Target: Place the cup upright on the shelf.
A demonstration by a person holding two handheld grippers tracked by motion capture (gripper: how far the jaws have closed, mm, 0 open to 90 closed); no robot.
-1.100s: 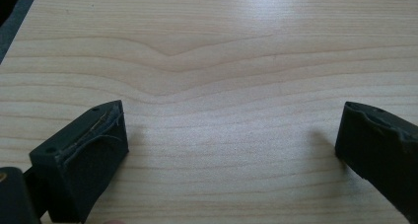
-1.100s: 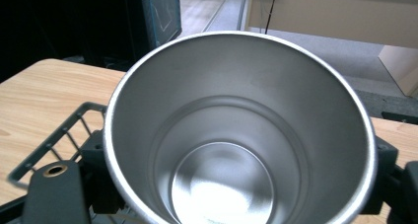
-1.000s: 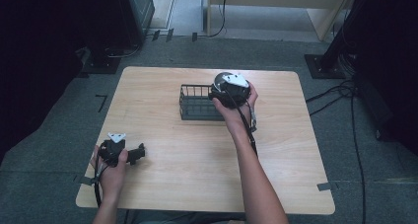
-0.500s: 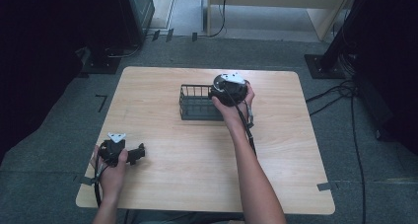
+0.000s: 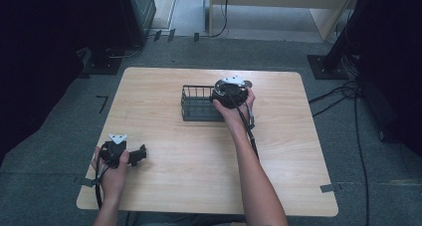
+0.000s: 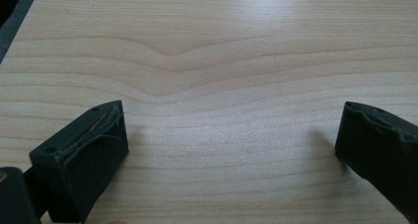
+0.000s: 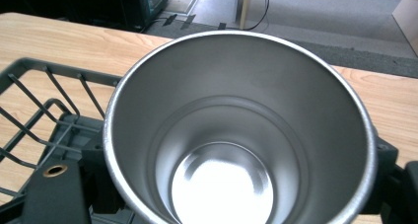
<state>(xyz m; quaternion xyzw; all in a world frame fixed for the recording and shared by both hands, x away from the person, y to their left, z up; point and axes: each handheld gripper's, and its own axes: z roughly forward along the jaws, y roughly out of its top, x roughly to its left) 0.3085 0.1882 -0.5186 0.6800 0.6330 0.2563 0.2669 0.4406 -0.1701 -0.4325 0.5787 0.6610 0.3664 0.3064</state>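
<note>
One steel cup (image 7: 236,135), one black wire basket (image 5: 199,104), mid-table toward far edge. Right gripper (image 5: 230,92) clamped round cup at basket's right end. Left gripper (image 5: 137,155) near front-left corner, jaws wide apart, holding nothing, bare table (image 6: 222,61) underneath.

Steel cup (image 7: 236,130) cut off at 6 o'clock in the right gripper view, hiding both jaws behind its wall. Wire basket (image 5: 198,104) covered at 3 o'clock by the right gripper (image 5: 230,92); cup unseen from above.
</note>
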